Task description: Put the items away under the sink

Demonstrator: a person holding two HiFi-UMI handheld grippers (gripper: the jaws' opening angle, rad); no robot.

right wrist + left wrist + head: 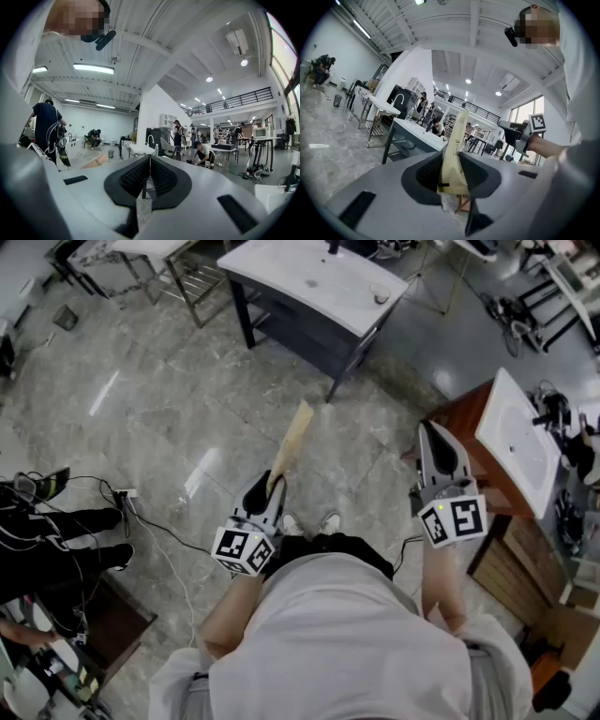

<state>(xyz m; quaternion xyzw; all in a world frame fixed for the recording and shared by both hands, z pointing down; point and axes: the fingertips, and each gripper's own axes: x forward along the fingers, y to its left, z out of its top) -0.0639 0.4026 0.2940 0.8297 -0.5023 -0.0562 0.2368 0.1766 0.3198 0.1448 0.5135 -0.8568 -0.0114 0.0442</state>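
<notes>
Item: one tan paper pouch (453,158), flat and long, with a dark band near its lower end. It is carried in the air above the marble floor (178,399), in front of the person's body and well short of any cabinet. Holder: the left gripper (270,487), its jaws partly spread and pinching the pouch by its lower end, so that the free length juts forward and slightly up toward the dark grey vanity (314,334). The end grip probably lets that free length enter a cabinet first. Second tool: the right gripper (150,169), held out level to the person's right, its ribbed pads pressed together with nothing between them. It is likely kept free for a door or for the next item. Marker cubes: two, one on each gripper, left (244,549) and right (455,519). Sink units close by: two. The dark grey vanity with its white top stands ahead across open floor. The brown wooden vanity (466,423) with a white basin (520,442) stands just beside the right gripper. Which unit is meant cannot be told, though the pouch points at the dark one. Stage, as judged: transport, stowing not yet begun. Also present: two pale shoes (330,521) below the grippers, loose black cables (159,526) on the floor at left, and one seated bystander's dark-trousered legs (66,535) beside them.
</notes>
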